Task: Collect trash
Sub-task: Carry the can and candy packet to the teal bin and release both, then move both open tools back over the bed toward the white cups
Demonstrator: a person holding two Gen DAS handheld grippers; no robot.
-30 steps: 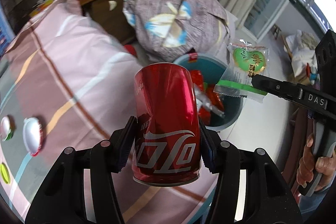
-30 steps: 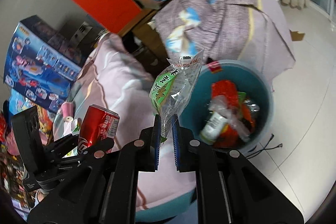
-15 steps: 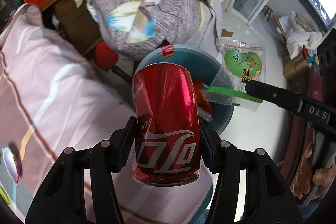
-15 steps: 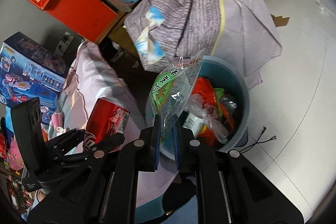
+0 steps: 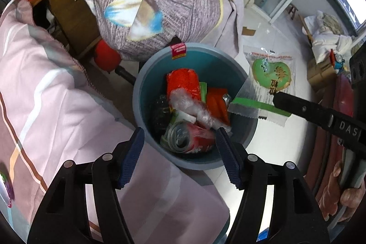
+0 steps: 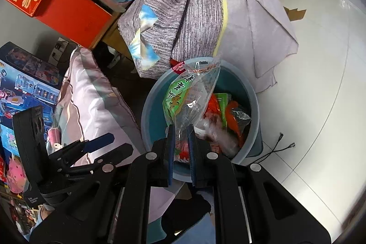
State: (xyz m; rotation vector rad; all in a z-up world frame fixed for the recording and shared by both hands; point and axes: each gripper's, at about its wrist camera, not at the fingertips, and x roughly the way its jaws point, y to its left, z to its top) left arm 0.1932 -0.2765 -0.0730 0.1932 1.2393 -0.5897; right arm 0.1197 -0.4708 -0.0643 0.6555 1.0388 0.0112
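Observation:
The red cola can [image 5: 194,140] lies on its side in the blue bin [image 5: 139,84], on top of wrappers and plastic. My left gripper [image 5: 179,132] hangs above the bin's near rim, its jaws opening with nothing between them. My right gripper [image 6: 180,129] is shut on the bottom edge of a clear snack packet with a green label [image 6: 187,93], which it holds upright over the bin [image 6: 151,102]. The left wrist view shows that packet [image 5: 270,74] at the bin's right rim, pinched by the right gripper [image 5: 274,97]. The left gripper [image 6: 119,143] shows at the lower left of the right wrist view.
Pink striped bedding [image 5: 45,95] lies left of the bin and reaches its near rim. A grey patterned cloth bundle [image 5: 155,4] overhangs the far rim. Behind it are a red box [image 6: 57,4] and toy boxes [image 6: 22,84]. White floor tiles [image 6: 320,61] with cable ends [image 6: 279,148] lie to the right.
The left gripper has opened and let go of the can, which now lies in the bin. Both grippers have moved closer over the bin; the right still grips the packet.

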